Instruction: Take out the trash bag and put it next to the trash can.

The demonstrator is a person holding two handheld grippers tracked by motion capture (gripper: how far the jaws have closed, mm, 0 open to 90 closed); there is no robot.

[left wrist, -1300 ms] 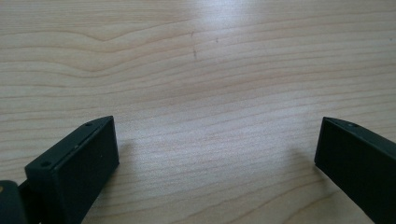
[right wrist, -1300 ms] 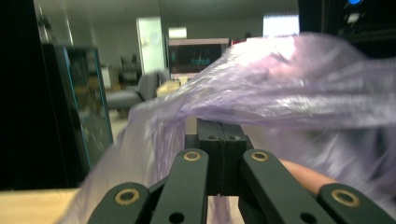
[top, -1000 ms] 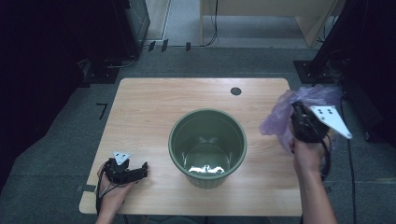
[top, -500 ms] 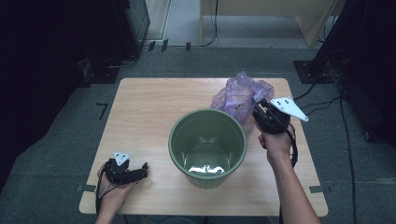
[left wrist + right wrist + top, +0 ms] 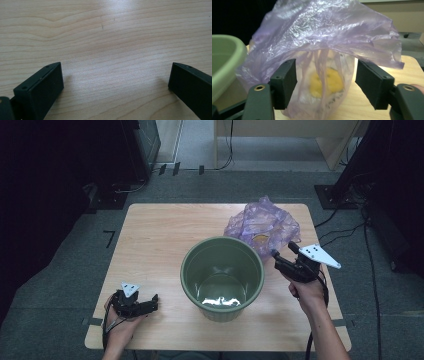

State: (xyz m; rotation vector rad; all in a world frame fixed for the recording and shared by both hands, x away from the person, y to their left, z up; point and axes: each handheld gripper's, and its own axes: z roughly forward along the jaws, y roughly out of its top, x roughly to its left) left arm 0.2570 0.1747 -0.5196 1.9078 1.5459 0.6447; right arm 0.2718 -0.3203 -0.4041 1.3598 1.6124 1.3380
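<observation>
A crumpled purple plastic bag [image 5: 262, 227] stands on the wooden table [image 5: 150, 235], behind and to the right of a green bin [image 5: 190, 270]. My right gripper [image 5: 282, 249] sits just in front of the bag, low over the table. Its jaws have just been opening and now stand wide apart. In the right gripper view, the bag [image 5: 324, 45] rises between and beyond them, with something yellow [image 5: 325, 81] inside. The pads do not press on the plastic. My left gripper [image 5: 152, 301] rests open at the table's front left, with bare wood between its jaws [image 5: 116, 80].
The bin's rim [image 5: 227, 47] lies close to the left of my right gripper. Dark cabinets [image 5: 60, 165] and cables [image 5: 350, 230] surround the table on a grey carpet. A small black disc [image 5: 253, 218] is set into the tabletop by the bag.
My right hand carried the bag left from beyond the table's right edge and down onto the table beside the bin. Its jaws then opened off the bag. My left gripper stayed put.
</observation>
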